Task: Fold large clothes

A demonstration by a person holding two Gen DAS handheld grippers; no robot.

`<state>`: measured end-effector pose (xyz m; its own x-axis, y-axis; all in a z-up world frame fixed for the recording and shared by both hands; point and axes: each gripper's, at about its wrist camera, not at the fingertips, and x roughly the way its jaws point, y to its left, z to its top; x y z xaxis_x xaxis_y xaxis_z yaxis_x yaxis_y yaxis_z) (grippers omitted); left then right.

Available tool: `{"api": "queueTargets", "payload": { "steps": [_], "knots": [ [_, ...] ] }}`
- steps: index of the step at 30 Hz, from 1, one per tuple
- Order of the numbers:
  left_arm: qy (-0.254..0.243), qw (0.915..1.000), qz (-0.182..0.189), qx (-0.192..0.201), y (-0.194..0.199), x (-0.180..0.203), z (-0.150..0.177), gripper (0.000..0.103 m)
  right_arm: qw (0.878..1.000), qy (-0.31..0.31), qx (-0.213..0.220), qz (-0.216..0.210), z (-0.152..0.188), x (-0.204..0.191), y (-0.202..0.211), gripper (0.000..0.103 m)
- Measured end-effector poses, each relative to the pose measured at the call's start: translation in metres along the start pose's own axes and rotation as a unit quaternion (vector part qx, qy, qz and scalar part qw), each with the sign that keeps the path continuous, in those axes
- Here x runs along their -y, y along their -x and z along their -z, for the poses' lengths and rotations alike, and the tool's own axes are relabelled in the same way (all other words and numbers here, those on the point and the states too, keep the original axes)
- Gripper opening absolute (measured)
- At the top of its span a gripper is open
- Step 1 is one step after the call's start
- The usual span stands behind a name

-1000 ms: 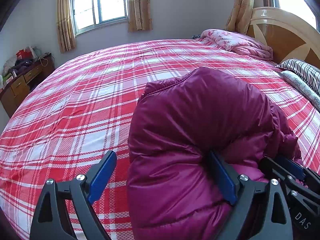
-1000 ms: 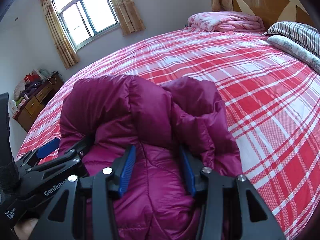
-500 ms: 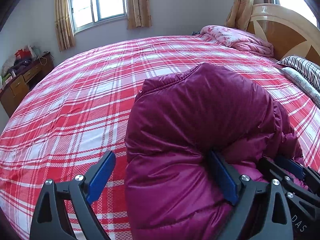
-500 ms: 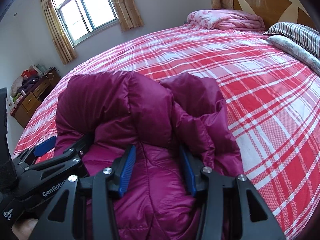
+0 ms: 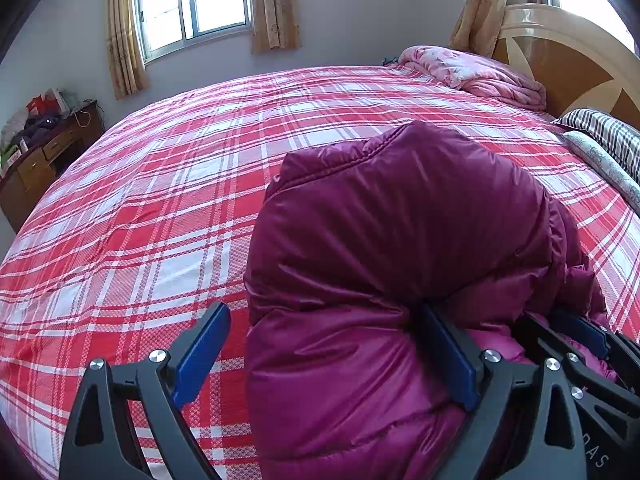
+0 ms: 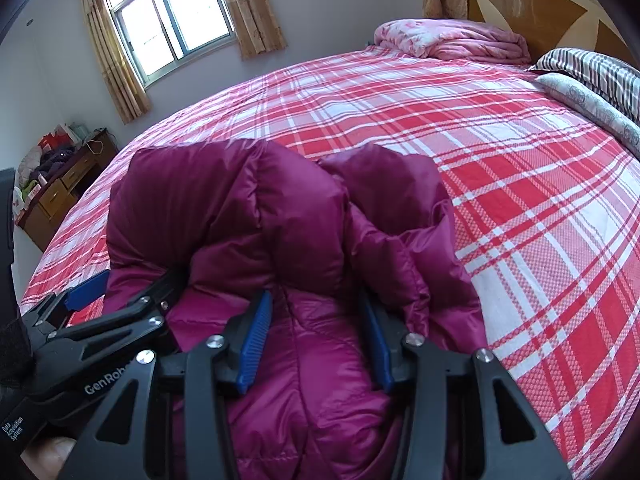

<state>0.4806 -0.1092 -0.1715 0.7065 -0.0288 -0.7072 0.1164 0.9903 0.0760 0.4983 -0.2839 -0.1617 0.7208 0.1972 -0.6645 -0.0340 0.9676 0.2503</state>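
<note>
A puffy magenta down jacket (image 5: pixel 400 220) lies bunched on the red plaid bed cover (image 5: pixel 160 200). My left gripper (image 5: pixel 324 312) stands wide open at the jacket's left part. Its right pad digs into a fold, while its left pad hangs clear over the bed cover. In the right wrist view the jacket (image 6: pixel 224 200) fills the near middle. My right gripper (image 6: pixel 315 300) is shut on a thick fold of it, both blue pads pressing the fabric. The left gripper's fingers (image 6: pixel 88 292) show at that view's left edge.
A folded pink quilt (image 5: pixel 472 72) and striped pillows (image 5: pixel 604 136) lie by the wooden headboard (image 5: pixel 568 68) at the far right. A wooden desk (image 5: pixel 40 160) with clutter stands by the wall at left. A curtained window (image 5: pixel 192 0) is behind the bed.
</note>
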Motion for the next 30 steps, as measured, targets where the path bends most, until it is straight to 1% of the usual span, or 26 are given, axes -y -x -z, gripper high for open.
{"api": "queueTargets", "payload": {
  "steps": [9,11,13,15,16,17,18,19,20,22,25,28,30],
  "knots": [
    [-0.001,1.0000,-0.001,-0.001,0.000,0.000,0.000,0.096,1.000,0.001,-0.001,0.001,0.000,0.000,0.000,0.048],
    [0.001,1.0000,0.005,-0.005,-0.001,-0.003,-0.001,0.096,1.000,0.001,-0.001,0.000,0.000,0.000,0.000,0.048],
    [0.015,0.9994,0.029,-0.011,0.005,-0.013,-0.001,0.096,1.000,0.005,0.001,-0.013,-0.001,0.001,0.006,0.049],
    [0.034,0.9974,0.062,-0.011,0.020,-0.027,0.004,0.096,0.999,0.011,0.006,-0.041,0.000,0.007,0.020,0.054],
    [0.036,0.9969,0.069,-0.003,0.030,-0.033,0.010,0.096,0.999,0.009,0.019,-0.047,0.002,0.013,0.032,0.062],
    [0.031,0.9966,0.076,0.002,0.038,-0.036,0.015,0.096,0.998,0.002,0.036,-0.045,0.004,0.020,0.043,0.072],
    [0.025,0.9958,0.088,0.002,0.046,-0.041,0.022,0.096,0.998,-0.005,0.046,-0.039,0.007,0.027,0.051,0.076],
    [0.026,0.9946,0.100,0.003,0.052,-0.045,0.029,0.096,0.998,-0.013,0.049,-0.032,0.009,0.037,0.055,0.077],
    [0.034,0.9925,0.117,0.006,0.058,-0.052,0.036,0.096,0.998,-0.020,0.047,-0.034,0.010,0.044,0.057,0.077],
    [0.053,0.9884,0.142,0.000,0.060,-0.062,0.045,0.096,0.997,-0.043,0.045,-0.041,0.012,0.065,0.060,0.077],
    [0.090,0.9790,0.181,-0.023,0.052,-0.070,0.054,0.096,0.997,-0.052,0.016,-0.061,0.010,0.082,0.051,0.078],
    [0.103,0.9734,0.202,-0.031,0.043,-0.071,0.057,0.096,0.994,-0.063,-0.006,-0.084,0.010,0.098,0.045,0.077],
    [0.102,0.9723,0.208,-0.030,0.039,-0.068,0.057,0.096,0.992,-0.073,-0.013,-0.104,0.012,0.106,0.043,0.077]
  ]
}}
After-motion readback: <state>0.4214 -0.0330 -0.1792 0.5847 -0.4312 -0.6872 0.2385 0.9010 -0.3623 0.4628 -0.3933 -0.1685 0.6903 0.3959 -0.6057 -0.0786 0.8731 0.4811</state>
